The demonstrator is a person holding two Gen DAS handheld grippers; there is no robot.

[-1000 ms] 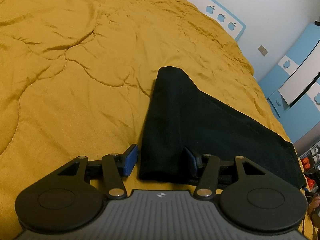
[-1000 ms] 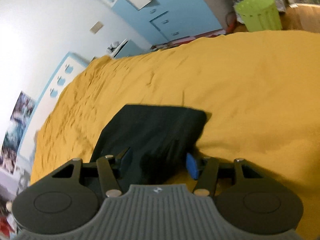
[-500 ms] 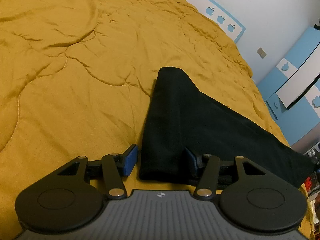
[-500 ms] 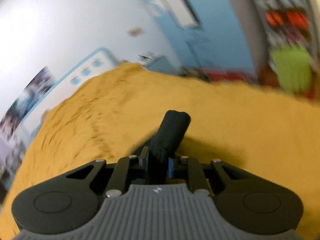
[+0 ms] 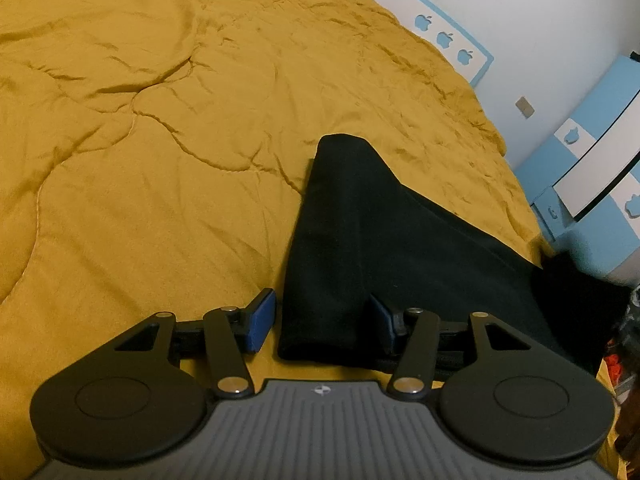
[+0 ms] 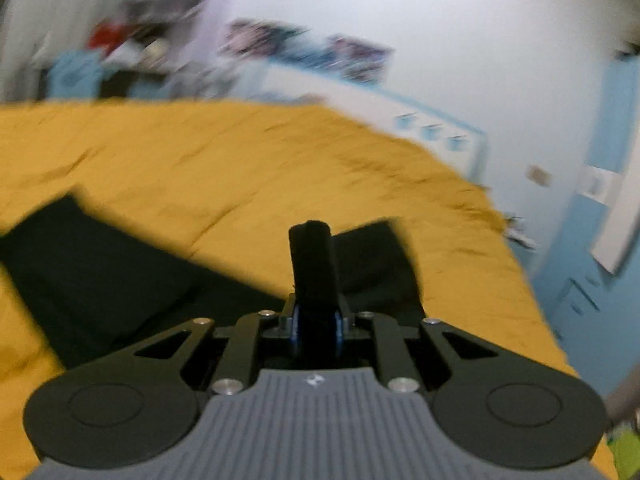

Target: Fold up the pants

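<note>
Black pants (image 5: 380, 240) lie on the yellow quilt (image 5: 160, 160), one narrow end pointing away and the rest running off to the right. My left gripper (image 5: 320, 320) stands open astride the near end; its left pad (image 5: 260, 320) sits clear of the cloth. In the blurred right wrist view, my right gripper (image 6: 316, 328) is shut on a bunched end of the pants (image 6: 314, 256), which sticks up between the fingers. More of the pants (image 6: 100, 280) spreads flat at the left. At the left wrist view's right edge, the cloth rises off the bed.
The quilt covers the whole bed. A white and blue headboard (image 5: 448, 36) runs along the far side against a white wall. Blue and white cabinets (image 5: 592, 168) stand beyond the bed's right edge, with clutter low at the right.
My right gripper closed on the pants' end, rolled upright and swung across the bed with the cloth lifted. My left gripper stayed put and open.
</note>
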